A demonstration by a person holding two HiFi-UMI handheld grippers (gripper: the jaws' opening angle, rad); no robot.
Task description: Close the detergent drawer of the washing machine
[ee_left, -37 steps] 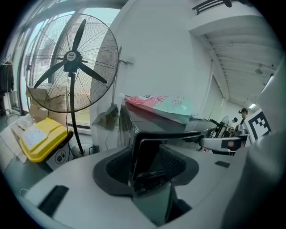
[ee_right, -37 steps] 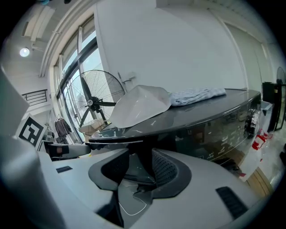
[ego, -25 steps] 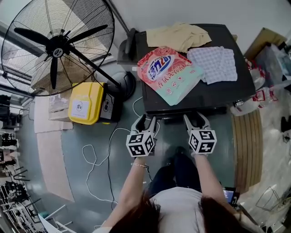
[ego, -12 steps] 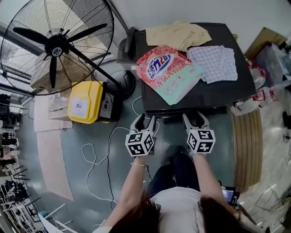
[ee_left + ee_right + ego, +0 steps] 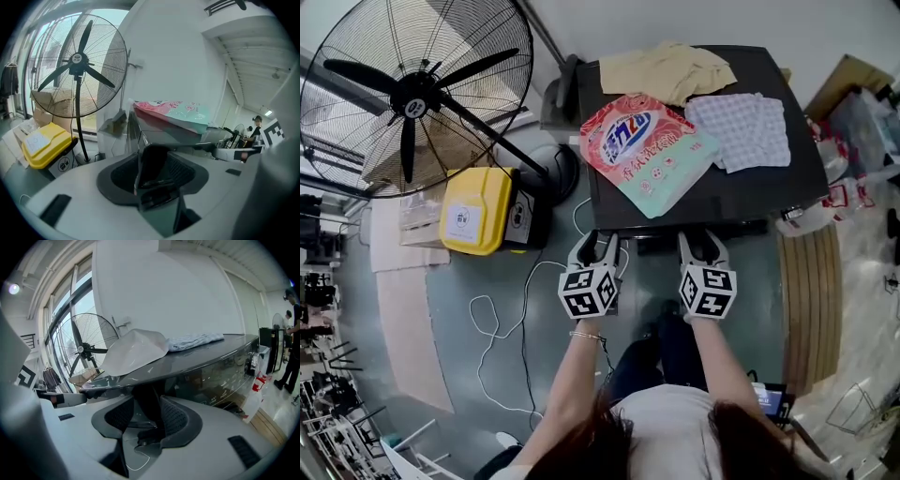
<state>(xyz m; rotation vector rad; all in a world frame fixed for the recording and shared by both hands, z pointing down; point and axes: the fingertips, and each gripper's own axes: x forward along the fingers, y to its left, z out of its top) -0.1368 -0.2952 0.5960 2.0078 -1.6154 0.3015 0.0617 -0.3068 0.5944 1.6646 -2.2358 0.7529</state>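
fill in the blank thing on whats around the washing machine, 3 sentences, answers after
1. In the head view, the checked cloth lies to the ___ of the detergent bag on top of the washing machine.
2. The box on the floor to the left of the machine is ___ in colour.
3. The fan standing near that box has ___ blades.

Missing words: right; yellow; three

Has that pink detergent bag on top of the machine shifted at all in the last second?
No. The detergent bag still lies beside the checked cloth on the washing machine top, same spot.
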